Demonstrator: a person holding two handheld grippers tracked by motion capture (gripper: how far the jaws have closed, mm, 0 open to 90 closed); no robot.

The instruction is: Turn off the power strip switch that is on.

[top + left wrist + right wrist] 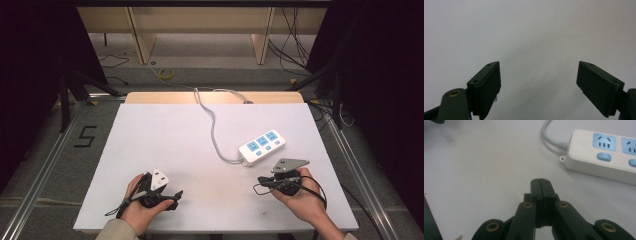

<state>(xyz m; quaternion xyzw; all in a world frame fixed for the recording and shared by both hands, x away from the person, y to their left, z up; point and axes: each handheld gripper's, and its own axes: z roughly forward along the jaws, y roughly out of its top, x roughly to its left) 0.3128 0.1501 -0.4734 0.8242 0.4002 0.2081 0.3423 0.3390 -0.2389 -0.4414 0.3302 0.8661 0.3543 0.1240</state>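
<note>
The right gripper (541, 180) rests low over the white surface (165, 150) with its jaws clenched together on nothing. Just ahead of it and a little to its right, in the right gripper view, lies the white power strip (604, 155), flat on the surface, blue sockets and switches facing up. The nearest end of the strip, where the grey cable (551, 137) enters, is the part closest to the jaw tips; the strip's long axis runs away from the gripper toward the far right. In the high view the right gripper (266, 181) sits close below the power strip (262, 146), apart from it, not touching.

The left gripper (537, 82) is released, its jaws standing wide apart over bare surface. In the high view the left gripper (172, 197) is well apart from the strip, across the surface. The right hand (300, 197) is clearly the nearer one, so a short advance forward along the strip's near end looks like the likely reach.

Beyond the strip, the cable (212, 125) winds off toward the far edge of the surface.
</note>
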